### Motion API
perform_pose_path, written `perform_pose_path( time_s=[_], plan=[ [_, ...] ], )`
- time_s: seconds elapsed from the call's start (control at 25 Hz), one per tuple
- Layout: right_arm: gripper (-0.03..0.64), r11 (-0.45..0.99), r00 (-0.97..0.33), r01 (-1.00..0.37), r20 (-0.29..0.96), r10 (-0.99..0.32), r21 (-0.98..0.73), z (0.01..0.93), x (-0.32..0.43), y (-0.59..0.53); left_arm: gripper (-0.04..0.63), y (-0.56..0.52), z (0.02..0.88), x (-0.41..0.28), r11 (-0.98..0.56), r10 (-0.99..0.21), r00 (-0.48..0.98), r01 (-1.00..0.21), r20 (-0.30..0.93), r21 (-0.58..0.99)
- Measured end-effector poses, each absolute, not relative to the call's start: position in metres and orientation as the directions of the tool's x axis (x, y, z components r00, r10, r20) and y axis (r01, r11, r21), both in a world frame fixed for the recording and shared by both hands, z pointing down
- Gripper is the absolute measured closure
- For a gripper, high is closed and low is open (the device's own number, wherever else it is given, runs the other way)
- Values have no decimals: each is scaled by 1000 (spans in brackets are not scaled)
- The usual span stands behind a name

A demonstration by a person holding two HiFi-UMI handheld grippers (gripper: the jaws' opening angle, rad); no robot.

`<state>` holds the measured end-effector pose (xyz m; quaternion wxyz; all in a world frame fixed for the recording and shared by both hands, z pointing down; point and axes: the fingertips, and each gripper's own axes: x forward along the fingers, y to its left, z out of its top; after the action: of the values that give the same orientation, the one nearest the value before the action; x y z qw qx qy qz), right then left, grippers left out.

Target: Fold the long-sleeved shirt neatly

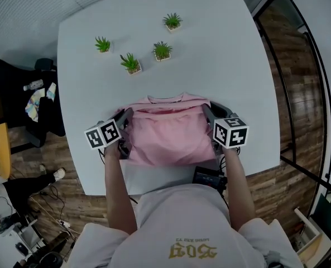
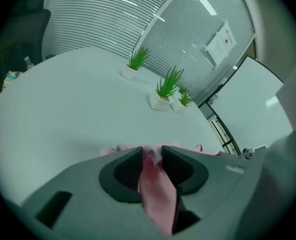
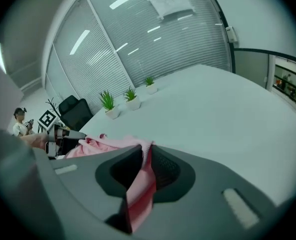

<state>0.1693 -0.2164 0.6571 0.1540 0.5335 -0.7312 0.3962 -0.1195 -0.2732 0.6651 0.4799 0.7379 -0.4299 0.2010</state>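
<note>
The pink long-sleeved shirt (image 1: pixel 168 135) lies folded to a compact rectangle on the white table (image 1: pixel 221 60), collar at the far side, near the table's front edge. My left gripper (image 1: pixel 125 117) is at the shirt's left edge and my right gripper (image 1: pixel 207 112) at its right edge. In the left gripper view the left gripper (image 2: pixel 151 154) stands slightly open, with a strip of pink cloth (image 2: pixel 155 194) loose between its jaws. The right gripper (image 3: pixel 146 151) is likewise slightly open with a fold of the shirt (image 3: pixel 140 189) lying in the narrow gap.
Several small potted plants (image 1: pixel 130 62) stand on the far half of the table. A black office chair (image 1: pixel 20 94) is off the table's left side. A black device (image 1: pixel 210 177) sits at the person's waist by the table's front edge. Glass walls with blinds (image 3: pixel 138 34) lie beyond.
</note>
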Motion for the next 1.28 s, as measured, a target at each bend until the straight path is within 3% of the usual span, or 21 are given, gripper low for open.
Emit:
perform_pose_path(
  time_s=[0.12, 0.28, 0.44, 0.56, 0.68, 0.76, 0.84, 1.04, 1.28],
  plan=[
    [544, 119, -369, -901, 593, -716, -417, 641, 177, -223, 463, -286, 646, -119, -128, -510, 584, -778, 632, 615],
    [434, 67, -367, -868, 546, -753, -492, 631, 188, -234, 427, -298, 628, -119, -98, -570, 609, -716, 551, 691],
    [419, 122, -364, -886, 508, -781, -447, 612, 193, -233, 390, -292, 622, -123, -183, -558, 554, -809, 618, 559],
    [458, 270, -432, -891, 498, -752, -365, 598, 172, -217, 384, -276, 621, -121, -325, -499, 514, -857, 698, 399],
    [498, 436, -509, -859, 545, -667, -268, 598, 143, -197, 509, -243, 622, -96, -526, -323, 569, -772, 757, 356],
    [568, 528, -554, -815, 592, -585, -240, 607, 124, -186, 541, -221, 626, -79, -599, -201, 593, -704, 780, 381],
    [577, 567, -599, -773, 620, -507, -284, 621, 107, -182, 563, -211, 634, -65, -612, -131, 609, -671, 782, 420],
    [578, 511, -540, -817, 668, -512, -268, 644, 104, -213, 566, -224, 658, -46, -598, -99, 576, -686, 811, 414],
    [580, 469, -500, -847, 676, -541, -251, 646, 110, -236, 563, -248, 652, -48, -558, -168, 563, -731, 809, 392]
  ],
)
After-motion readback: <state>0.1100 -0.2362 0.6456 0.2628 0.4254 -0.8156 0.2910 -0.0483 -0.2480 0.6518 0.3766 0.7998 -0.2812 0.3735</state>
